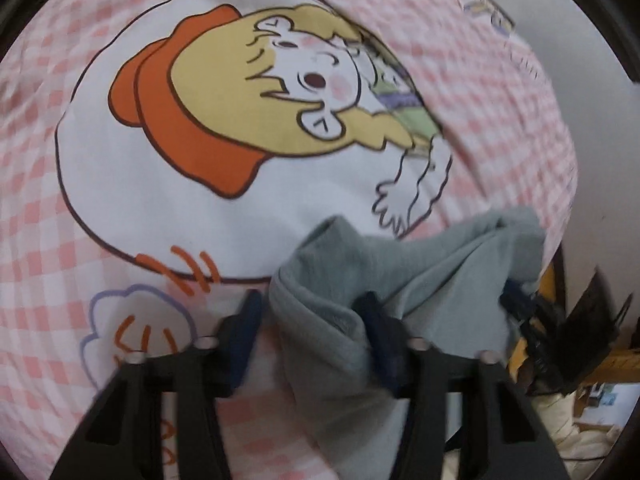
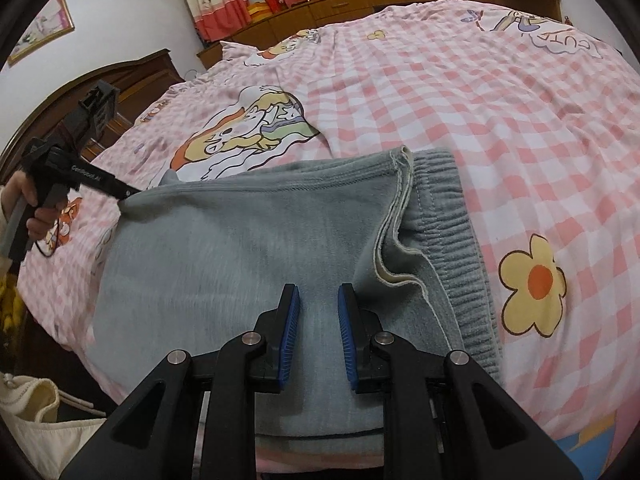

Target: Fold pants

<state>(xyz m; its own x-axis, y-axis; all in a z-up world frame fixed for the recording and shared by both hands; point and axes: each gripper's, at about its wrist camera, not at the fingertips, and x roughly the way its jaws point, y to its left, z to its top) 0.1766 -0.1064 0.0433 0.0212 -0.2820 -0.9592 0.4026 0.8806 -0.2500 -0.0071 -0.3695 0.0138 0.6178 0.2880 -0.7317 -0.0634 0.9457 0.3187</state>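
Grey pants (image 2: 240, 248) lie folded on the bed, with the ribbed waistband (image 2: 452, 240) at the right and a cream inner hem turned up beside it. My right gripper (image 2: 318, 290) rests over the near part of the pants. Its blue pads stand a little apart, with flat cloth showing between them. My left gripper (image 2: 130, 194), held by a hand (image 2: 36, 208), meets the far left corner of the pants. In the left wrist view a bunched fold of the pants (image 1: 440, 264) lies between the left gripper's (image 1: 310, 300) fingers against the right one; bedspread shows beside the left finger.
The bed wears a pink checked bedspread (image 2: 480, 100) with cartoon prints (image 1: 240, 100). A dark wooden headboard (image 2: 132, 76) stands at the left and wooden cabinets (image 2: 360, 0) line the back wall. A cream bag (image 2: 32, 412) sits below the bed's near left edge.
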